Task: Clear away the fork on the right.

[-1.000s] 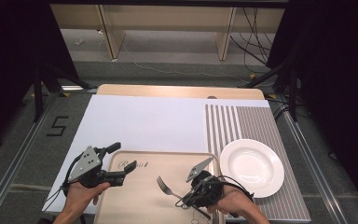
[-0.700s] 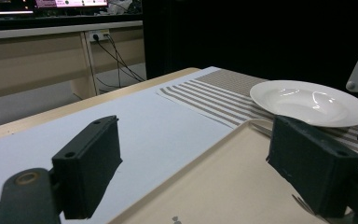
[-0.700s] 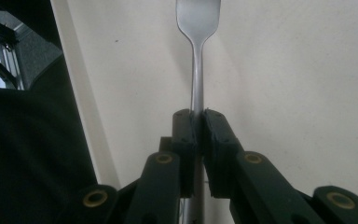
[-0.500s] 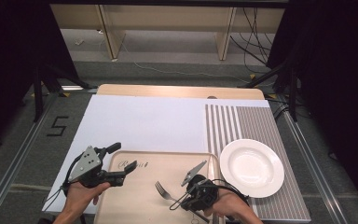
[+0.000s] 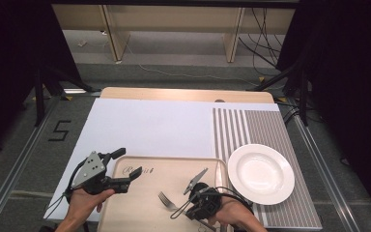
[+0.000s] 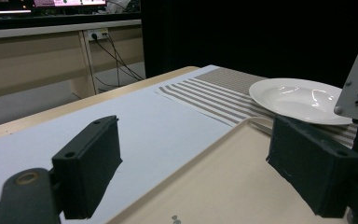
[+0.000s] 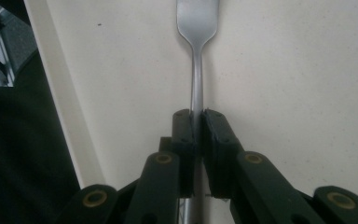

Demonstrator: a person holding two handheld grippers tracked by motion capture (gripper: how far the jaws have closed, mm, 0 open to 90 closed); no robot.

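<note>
One fork (image 7: 196,70) clamped in right hand-held gripper (image 7: 198,122), one tray (image 5: 140,212), one plate (image 5: 261,174)

Both grippers are black, each with a grey three-cornered plate on top; the left gripper's (image 5: 123,170) plate carries small dark screws, and a black cable loops off its back. The right gripper (image 7: 198,122) has blocky matte-black jaws on linkage arms with brass-coloured pivot pins, small screw holes in the pads. Black cables coil around its body.
</note>
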